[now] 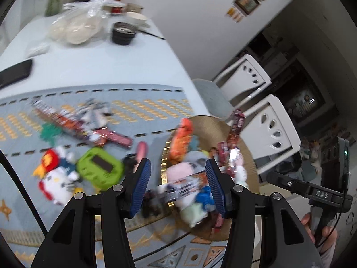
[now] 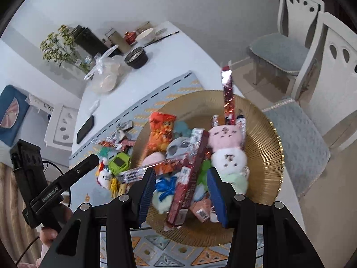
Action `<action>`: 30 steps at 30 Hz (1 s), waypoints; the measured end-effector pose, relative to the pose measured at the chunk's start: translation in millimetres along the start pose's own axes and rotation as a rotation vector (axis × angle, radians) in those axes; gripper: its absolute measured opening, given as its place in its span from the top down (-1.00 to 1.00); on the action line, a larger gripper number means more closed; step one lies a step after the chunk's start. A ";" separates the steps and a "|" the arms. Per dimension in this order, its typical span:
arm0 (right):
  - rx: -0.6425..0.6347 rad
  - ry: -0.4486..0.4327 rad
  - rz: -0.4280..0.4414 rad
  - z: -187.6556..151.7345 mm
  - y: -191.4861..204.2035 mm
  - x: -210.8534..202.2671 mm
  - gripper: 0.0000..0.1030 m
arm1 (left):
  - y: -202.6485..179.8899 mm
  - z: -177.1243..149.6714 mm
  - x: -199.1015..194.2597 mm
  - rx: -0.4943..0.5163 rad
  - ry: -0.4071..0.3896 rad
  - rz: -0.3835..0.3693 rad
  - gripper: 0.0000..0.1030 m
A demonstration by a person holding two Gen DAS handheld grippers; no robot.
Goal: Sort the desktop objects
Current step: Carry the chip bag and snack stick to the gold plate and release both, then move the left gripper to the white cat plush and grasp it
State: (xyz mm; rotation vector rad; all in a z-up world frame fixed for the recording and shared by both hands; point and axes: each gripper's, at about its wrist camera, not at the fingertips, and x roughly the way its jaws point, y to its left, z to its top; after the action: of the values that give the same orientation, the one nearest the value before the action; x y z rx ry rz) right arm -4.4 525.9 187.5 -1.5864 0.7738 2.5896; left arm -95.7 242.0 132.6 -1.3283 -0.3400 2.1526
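While my right gripper (image 2: 180, 189) hangs half open over the gold plate (image 2: 265, 156), grasping nothing, its pads frame a heap of plush toys and three long red snack bars (image 2: 189, 178). My left gripper (image 1: 176, 184), equally slack and empty, hovers at the plate's left rim. Only the left view shows the green timer (image 1: 100, 167) and chicken plush (image 1: 53, 176) clearly on the mat. Farther along the counter (image 2: 169, 51) lie one phone (image 1: 15, 73) and one black bowl (image 2: 136, 57); two white chairs (image 2: 321, 51) stand beyond.
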 end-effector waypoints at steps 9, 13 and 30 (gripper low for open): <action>-0.049 0.040 0.027 -14.7 36.4 17.1 0.10 | 104.5 -20.3 -59.7 -0.224 -0.074 0.195 0.05; -0.069 0.064 0.049 -24.1 57.5 28.8 0.10 | 144.8 -34.0 -81.4 -0.285 -0.076 0.273 0.05; -0.525 0.236 -0.339 -158.6 190.8 192.2 -0.15 | 207.0 -89.1 -56.0 -0.091 0.027 0.704 0.05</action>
State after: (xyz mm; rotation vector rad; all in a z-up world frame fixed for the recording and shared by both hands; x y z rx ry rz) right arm -14.6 246.2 45.6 -1.9579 -0.2015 2.4947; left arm -69.5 35.9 29.0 -1.7075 0.0634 2.6986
